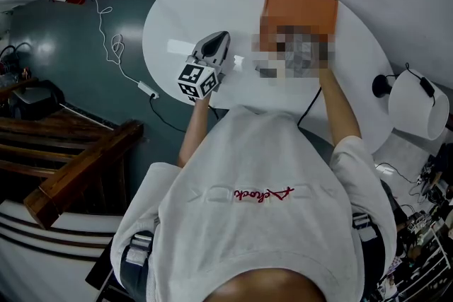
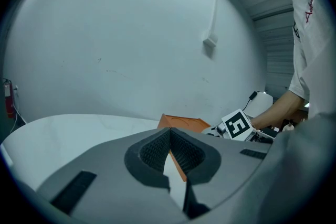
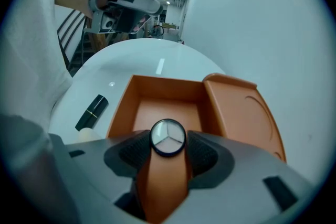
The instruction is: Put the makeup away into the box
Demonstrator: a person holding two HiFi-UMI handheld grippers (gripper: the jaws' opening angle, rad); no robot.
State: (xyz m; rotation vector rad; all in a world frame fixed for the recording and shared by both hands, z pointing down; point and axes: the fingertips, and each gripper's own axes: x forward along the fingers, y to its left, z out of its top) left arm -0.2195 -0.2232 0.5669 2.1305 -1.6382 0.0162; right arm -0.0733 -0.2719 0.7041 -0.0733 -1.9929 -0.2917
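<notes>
White round table (image 1: 177,18), white cable (image 1: 129,72) on teal floor (image 1: 64,53), wooden handrail (image 1: 81,170) at left

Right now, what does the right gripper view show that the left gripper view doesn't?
Only the right gripper view: a round compact clamped in the right gripper, a black lipstick lying on the table beside the box, and the box's inside. Only the left gripper view: the left gripper, shut and empty, and a cable on the wall. Both: the white table, the orange box and the opposite gripper.

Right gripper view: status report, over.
Right tongs shut on round compact, over open orange box. Left tongs shut, empty. Black lipstick on table beside box. Path clear.
</notes>
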